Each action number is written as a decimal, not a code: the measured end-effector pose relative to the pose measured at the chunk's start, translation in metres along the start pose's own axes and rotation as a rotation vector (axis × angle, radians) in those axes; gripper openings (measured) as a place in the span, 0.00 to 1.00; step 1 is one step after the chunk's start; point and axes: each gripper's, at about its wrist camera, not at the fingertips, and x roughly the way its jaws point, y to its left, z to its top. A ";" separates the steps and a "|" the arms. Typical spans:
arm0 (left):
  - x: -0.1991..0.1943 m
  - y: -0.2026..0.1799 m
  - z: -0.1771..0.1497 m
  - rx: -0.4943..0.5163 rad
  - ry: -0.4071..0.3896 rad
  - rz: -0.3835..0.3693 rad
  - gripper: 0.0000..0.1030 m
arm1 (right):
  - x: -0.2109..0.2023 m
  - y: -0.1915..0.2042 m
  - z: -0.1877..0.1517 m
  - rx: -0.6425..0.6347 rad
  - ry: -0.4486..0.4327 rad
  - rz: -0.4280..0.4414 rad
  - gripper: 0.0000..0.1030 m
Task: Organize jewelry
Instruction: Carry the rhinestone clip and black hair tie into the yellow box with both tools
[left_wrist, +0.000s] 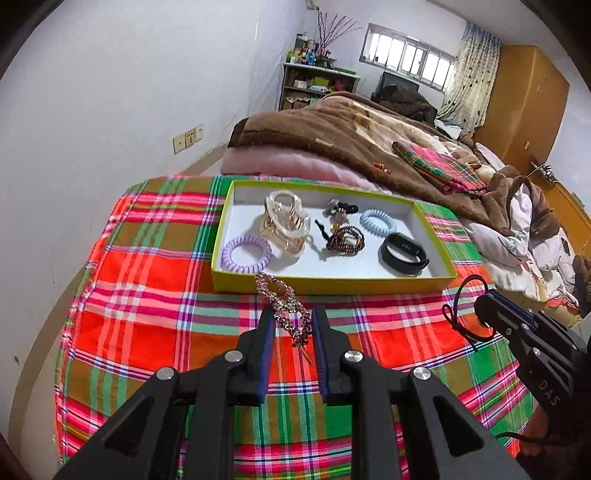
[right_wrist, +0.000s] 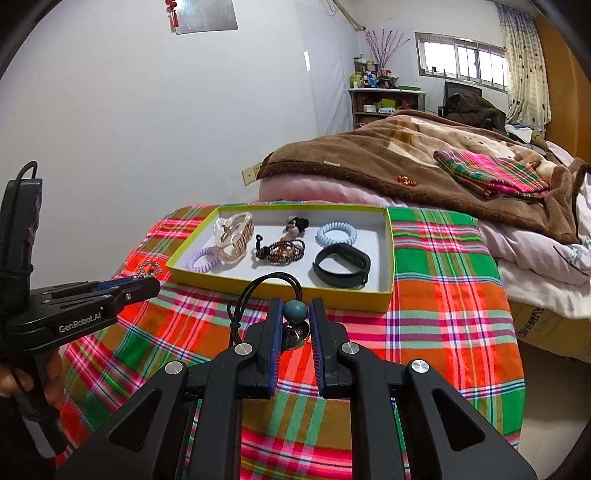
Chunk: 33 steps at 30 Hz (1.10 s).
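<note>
My left gripper (left_wrist: 293, 319) is shut on a sparkly rhinestone hair clip (left_wrist: 282, 301), held above the plaid cloth just before the yellow-rimmed tray (left_wrist: 332, 286). My right gripper (right_wrist: 295, 312) is shut on a black cord hair tie with a teal bead (right_wrist: 294, 311), its loop (right_wrist: 258, 291) hanging toward the tray's (right_wrist: 280, 291) near wall. In the tray lie a lilac coil tie (left_wrist: 246, 254), a cream claw clip (left_wrist: 286, 225), a beaded bracelet (left_wrist: 345, 239), a blue coil tie (left_wrist: 377, 220), a black wristband (left_wrist: 404, 254) and a small charm tie (left_wrist: 338, 211).
The tray sits on a red-green plaid cloth (left_wrist: 155, 295) over a small table against a white wall. A bed with a brown blanket (left_wrist: 332, 133) and a folded plaid cloth (left_wrist: 439, 166) lies behind. A hand (right_wrist: 22, 376) holds the left gripper (right_wrist: 122, 290).
</note>
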 end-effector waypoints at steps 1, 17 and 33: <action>-0.002 0.000 0.002 0.006 -0.007 -0.002 0.20 | 0.000 0.000 0.002 -0.002 -0.003 -0.001 0.15; 0.004 0.001 0.031 0.024 -0.035 -0.054 0.20 | 0.022 -0.005 0.044 0.000 -0.030 -0.031 0.15; 0.044 -0.019 0.043 0.041 0.016 -0.109 0.20 | 0.082 -0.020 0.068 0.020 0.032 -0.069 0.15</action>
